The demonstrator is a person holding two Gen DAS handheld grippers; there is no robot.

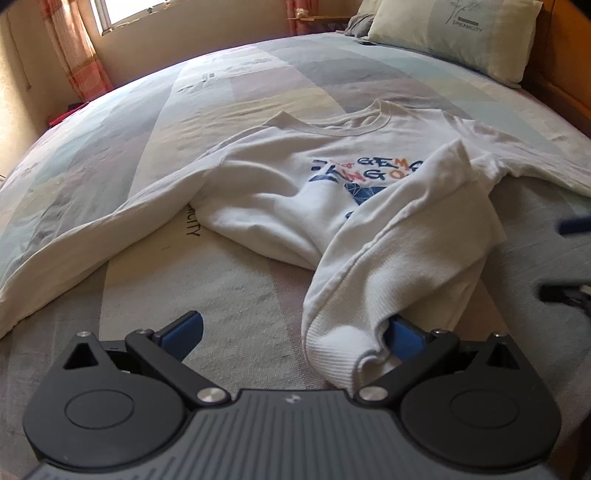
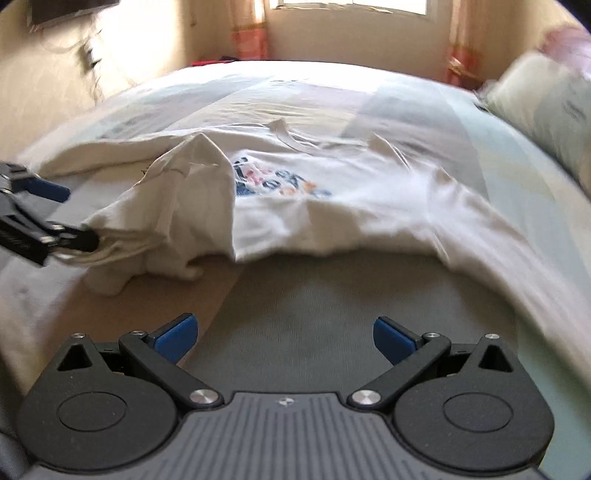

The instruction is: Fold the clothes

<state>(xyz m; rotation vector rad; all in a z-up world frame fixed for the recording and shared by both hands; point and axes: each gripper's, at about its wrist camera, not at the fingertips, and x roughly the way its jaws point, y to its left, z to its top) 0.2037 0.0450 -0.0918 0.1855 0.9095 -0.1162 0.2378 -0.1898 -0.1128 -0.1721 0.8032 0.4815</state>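
Note:
A white sweatshirt [image 1: 266, 206] with a colourful letter print lies spread on the bed, its collar toward the far side. Its ribbed hem corner [image 1: 343, 332] is lifted and bunched, draped over the right finger of my left gripper [image 1: 295, 334], whose jaws stand wide open. The right wrist view shows the same sweatshirt [image 2: 369, 192], with the left gripper [image 2: 70, 216] at its bunched corner on the left. My right gripper [image 2: 284, 334] is open over bare sheet, just short of the sweatshirt's near edge, holding nothing. It also shows at the left wrist view's right edge as the right gripper [image 1: 569, 258].
The bed carries a pastel patchwork sheet [image 1: 147, 147]. A pillow [image 1: 454, 33] lies at the far right by a wooden headboard [image 1: 561, 74]; the pillow [image 2: 546, 110] is blurred in the right wrist view. A window and orange curtains [image 1: 77, 48] stand beyond the bed.

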